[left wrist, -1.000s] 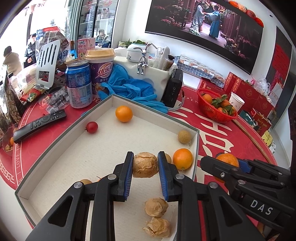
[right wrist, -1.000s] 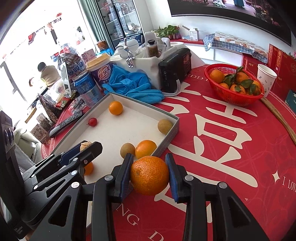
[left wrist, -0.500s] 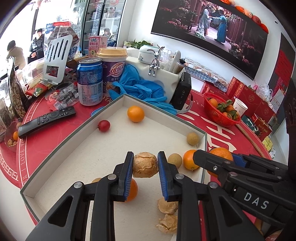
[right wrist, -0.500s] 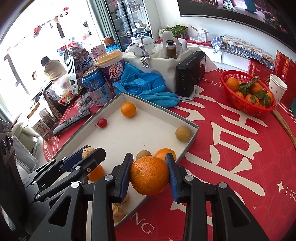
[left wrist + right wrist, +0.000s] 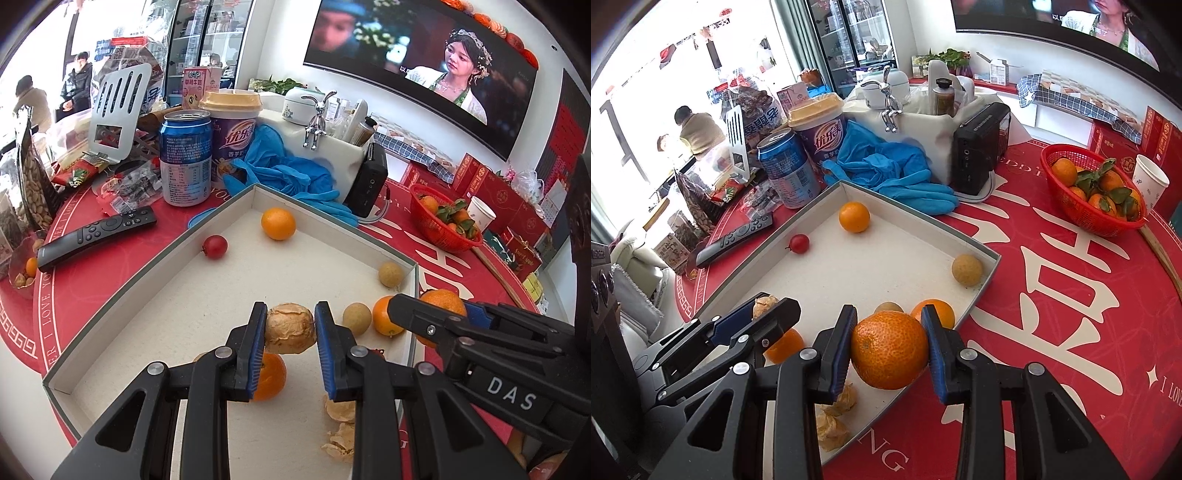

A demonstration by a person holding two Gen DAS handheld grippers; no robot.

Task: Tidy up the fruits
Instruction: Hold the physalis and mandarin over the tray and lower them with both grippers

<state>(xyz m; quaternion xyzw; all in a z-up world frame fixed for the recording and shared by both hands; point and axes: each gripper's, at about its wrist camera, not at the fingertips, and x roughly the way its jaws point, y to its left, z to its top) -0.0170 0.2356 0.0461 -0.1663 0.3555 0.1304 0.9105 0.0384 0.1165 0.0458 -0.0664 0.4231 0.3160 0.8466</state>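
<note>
Above the tray: left tongs grip a husked fruit, right tongs a mandarin; carrying step, next needs sorted placement spots.

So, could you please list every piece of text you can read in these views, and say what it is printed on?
"DAS": on the right gripper body, seen from the left wrist.
"优乐美": purple drink cup.
"I LOVE": red tablecloth border, cut off at the frame edge.
Large white character: tablecloth, partly hidden.
Blue can, milk carton, TV subtitles: too small or blurred to read.
</note>
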